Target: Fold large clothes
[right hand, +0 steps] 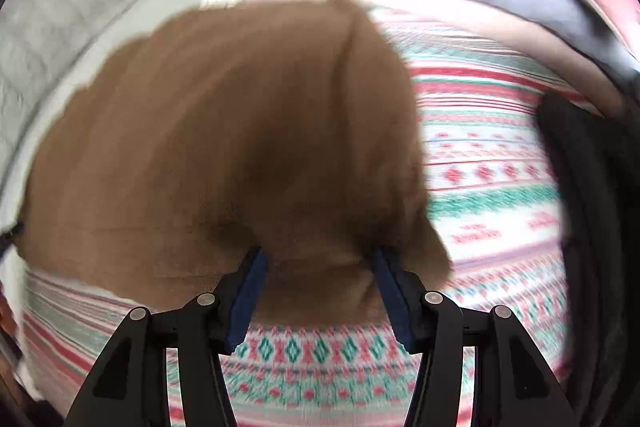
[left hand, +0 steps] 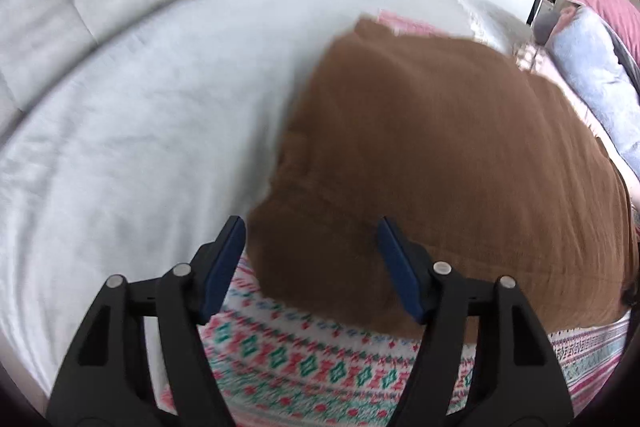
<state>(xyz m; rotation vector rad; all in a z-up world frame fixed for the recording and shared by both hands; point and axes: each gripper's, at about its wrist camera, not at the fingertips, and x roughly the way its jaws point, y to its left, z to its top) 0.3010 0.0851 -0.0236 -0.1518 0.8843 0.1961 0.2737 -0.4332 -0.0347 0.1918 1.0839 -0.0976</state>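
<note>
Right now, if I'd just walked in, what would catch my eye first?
The big brown garment spread across the middle, lying on a patterned red-and-green blanket. Next, the left gripper and right gripper, both open, blue pads either side of the cloth's near edge. Pale bedding lies left.

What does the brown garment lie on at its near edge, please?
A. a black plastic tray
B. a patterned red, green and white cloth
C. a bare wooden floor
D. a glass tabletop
B: in both wrist views the brown garment overlaps a patterned cloth with red and green diamonds on white, which shows just below its near edge.
</note>
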